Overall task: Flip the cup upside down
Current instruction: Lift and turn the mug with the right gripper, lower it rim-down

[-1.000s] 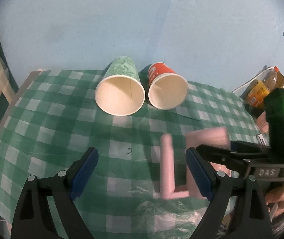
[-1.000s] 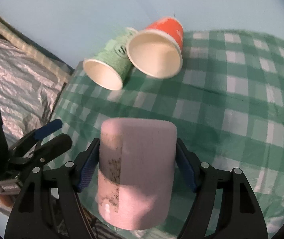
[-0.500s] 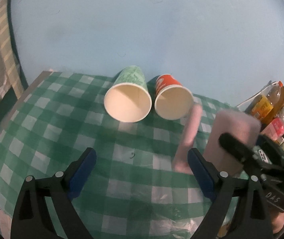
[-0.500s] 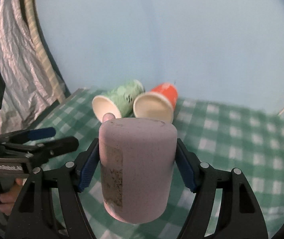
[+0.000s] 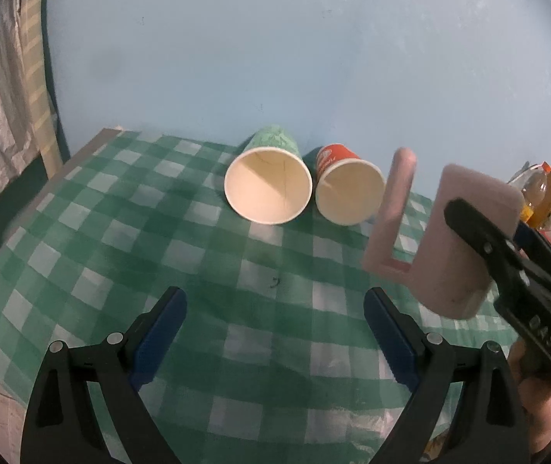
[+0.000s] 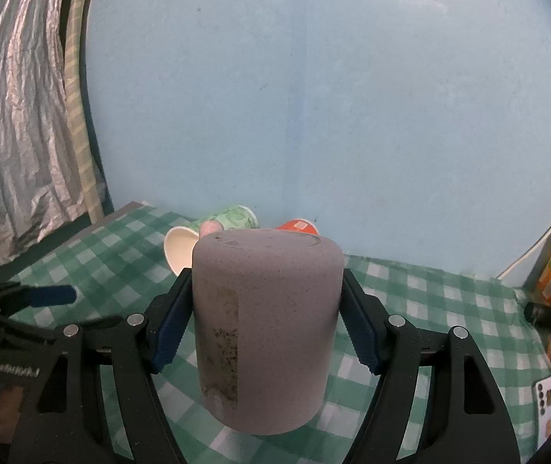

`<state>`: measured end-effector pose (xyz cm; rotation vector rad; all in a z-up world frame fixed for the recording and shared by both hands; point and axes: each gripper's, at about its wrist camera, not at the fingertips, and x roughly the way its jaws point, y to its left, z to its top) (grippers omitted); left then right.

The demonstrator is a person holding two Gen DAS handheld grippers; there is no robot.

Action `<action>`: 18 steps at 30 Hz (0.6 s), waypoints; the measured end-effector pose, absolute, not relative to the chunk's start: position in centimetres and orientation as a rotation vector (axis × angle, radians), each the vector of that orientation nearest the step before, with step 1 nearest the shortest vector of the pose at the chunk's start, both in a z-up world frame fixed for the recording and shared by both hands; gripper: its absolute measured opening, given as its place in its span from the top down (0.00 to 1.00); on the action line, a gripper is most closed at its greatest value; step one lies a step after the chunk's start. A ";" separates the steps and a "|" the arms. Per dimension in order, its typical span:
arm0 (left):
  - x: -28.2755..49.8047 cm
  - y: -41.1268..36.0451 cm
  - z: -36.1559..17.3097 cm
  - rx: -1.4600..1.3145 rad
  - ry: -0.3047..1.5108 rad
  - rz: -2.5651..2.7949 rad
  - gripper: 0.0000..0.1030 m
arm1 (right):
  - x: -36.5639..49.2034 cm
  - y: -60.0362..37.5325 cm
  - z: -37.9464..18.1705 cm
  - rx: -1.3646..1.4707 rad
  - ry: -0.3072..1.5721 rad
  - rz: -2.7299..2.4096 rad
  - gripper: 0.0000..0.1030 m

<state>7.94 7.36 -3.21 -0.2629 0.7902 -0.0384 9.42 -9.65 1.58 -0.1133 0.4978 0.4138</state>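
Note:
A pink mug [image 6: 267, 328] with a side handle [image 5: 393, 208] is clamped between the blue pads of my right gripper [image 6: 266, 324], which holds it in the air above the green checked tablecloth [image 5: 167, 270]. In the left wrist view the mug [image 5: 465, 247] hangs at the right, tilted, with the right gripper's black fingers [image 5: 507, 255] across it. My left gripper [image 5: 275, 332] is open and empty, low over the cloth, left of the mug.
A green paper cup [image 5: 269, 183] and a red paper cup [image 5: 347, 187] lie on their sides near the blue wall, mouths toward me. Bottles [image 5: 538, 193] stand at the right edge, with a phone [image 6: 546, 398] near them. A silvery curtain [image 6: 12, 116] hangs left.
My right gripper has lifted the pink mug off the cloth and tilted it from lying toward standing on end. My left gripper has drawn back and stayed open.

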 end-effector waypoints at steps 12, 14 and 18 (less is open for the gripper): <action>8.0 7.8 -3.8 -0.269 0.797 -0.032 0.09 | 11.9 -8.4 -0.7 -0.159 0.554 0.379 0.29; 8.0 7.8 -3.9 -0.270 0.801 -0.029 0.09 | 12.2 -8.2 -1.1 -0.174 0.566 0.375 0.29; 8.0 7.9 -3.8 -0.267 0.797 -0.027 0.09 | 12.4 -8.0 -2.2 -0.195 0.594 0.375 0.29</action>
